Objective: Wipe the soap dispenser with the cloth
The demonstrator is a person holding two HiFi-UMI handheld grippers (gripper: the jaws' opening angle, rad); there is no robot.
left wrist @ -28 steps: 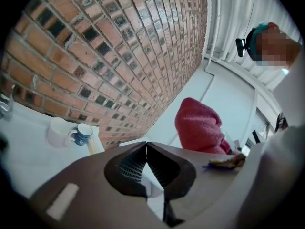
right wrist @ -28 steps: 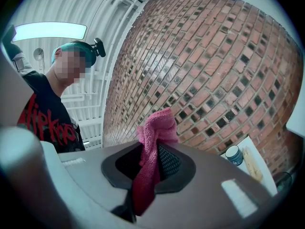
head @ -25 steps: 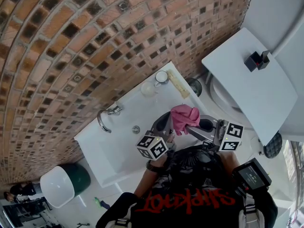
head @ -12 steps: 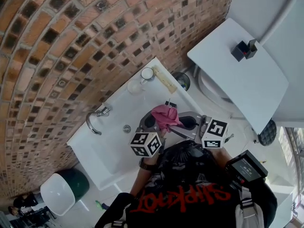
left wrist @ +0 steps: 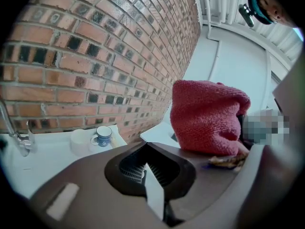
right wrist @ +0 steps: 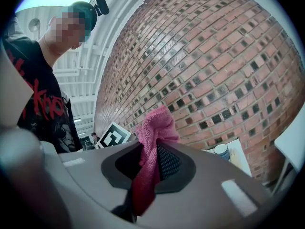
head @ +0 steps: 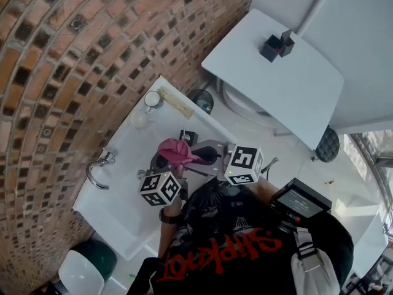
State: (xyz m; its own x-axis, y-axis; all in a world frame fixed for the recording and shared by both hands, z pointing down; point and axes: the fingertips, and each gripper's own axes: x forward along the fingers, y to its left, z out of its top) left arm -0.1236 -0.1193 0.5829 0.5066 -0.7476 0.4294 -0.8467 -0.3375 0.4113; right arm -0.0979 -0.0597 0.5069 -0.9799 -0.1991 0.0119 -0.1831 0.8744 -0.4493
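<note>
A pink knitted cloth (head: 175,151) is bunched over the front right part of the white sink (head: 123,165). My right gripper (head: 191,156) is shut on it, and a fold of cloth (right wrist: 151,142) stands up out of its jaws (right wrist: 145,175). My left gripper (head: 164,160) sits right beside it, shut, and the cloth (left wrist: 207,118) hangs just past its tips. A thin white strip (left wrist: 153,190) shows between the left jaws; I cannot tell what it is. A small black thing with a thin stem (head: 188,137) stands at the sink's right rim. I cannot make out a soap dispenser for certain.
A brick wall (head: 73,54) runs behind the sink, with a chrome tap (head: 98,168) at its left. A blue mug (head: 151,99), a white cup (head: 140,120) and a beige strip (head: 175,103) stand on the back rim. A white table (head: 276,78) is at the right.
The head view has swung, so sink, grippers and cloth now sit further left and lower in the picture. Both grippers stay together at the cloth, and the right one has sunk a little.
</note>
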